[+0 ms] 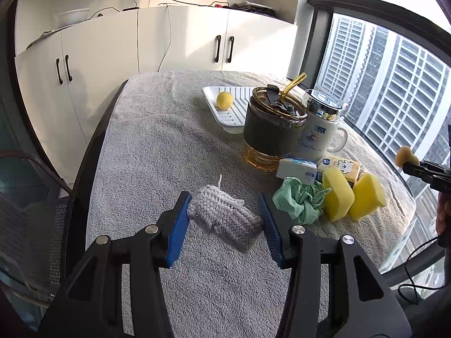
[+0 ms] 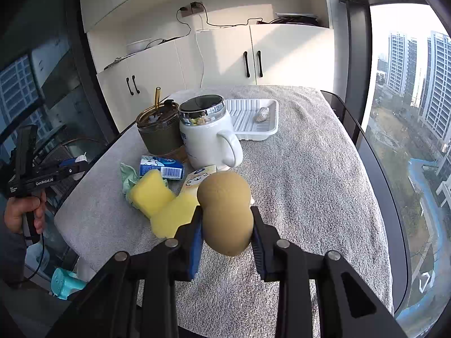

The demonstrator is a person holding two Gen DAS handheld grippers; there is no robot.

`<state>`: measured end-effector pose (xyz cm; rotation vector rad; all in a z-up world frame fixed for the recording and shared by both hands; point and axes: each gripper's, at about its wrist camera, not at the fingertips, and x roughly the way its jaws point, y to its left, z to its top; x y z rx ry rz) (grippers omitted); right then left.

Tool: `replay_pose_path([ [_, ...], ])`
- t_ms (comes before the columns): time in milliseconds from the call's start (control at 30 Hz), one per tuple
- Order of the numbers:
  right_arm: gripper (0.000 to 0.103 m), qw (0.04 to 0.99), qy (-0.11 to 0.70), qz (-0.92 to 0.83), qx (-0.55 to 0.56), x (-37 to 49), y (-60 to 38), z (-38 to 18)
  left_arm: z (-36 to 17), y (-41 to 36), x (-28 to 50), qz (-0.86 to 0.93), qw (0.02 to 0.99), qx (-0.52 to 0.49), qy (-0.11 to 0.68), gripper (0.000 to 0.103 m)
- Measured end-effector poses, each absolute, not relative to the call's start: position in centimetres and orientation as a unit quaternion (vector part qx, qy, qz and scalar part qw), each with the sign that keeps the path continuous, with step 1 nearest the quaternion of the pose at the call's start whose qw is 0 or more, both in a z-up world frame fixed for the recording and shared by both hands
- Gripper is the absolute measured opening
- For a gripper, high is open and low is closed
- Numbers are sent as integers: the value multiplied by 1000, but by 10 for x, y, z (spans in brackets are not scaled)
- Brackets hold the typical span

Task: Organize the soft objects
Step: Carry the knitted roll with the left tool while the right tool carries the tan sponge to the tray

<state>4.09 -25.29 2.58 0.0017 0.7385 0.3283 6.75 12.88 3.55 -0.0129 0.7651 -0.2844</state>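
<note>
Grey woven roll (image 1: 224, 219) pinched in the left gripper (image 1: 225, 219) and tan sponge (image 2: 225, 214) clamped in the right gripper (image 2: 227, 225), both lifted mid-carry; next, probably the white tray (image 2: 270, 132) ahead.

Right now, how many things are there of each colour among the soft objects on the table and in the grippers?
Yellow: 2, sponge, sponge
Green: 1, cloth
Grey: 1, knitted roll in left gripper
Tan: 1, sponge in right gripper
Total: 5
</note>
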Motion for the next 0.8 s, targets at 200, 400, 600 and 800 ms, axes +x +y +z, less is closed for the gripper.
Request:
replay_pose_path([
  [200,33,928,348,133,-7,66,-282,39,52,137,87,-135,922,2,362,46],
  [400,33,934,337,117,-17,98,-302,55,75,143,116,-128,929,27,345,46],
  [600,33,937,326,119,-43,139,-307,75,92,142,162,-131,931,49,338,46],
  [800,33,938,314,127,-75,180,-299,96,109,128,204,-147,930,71,330,46],
])
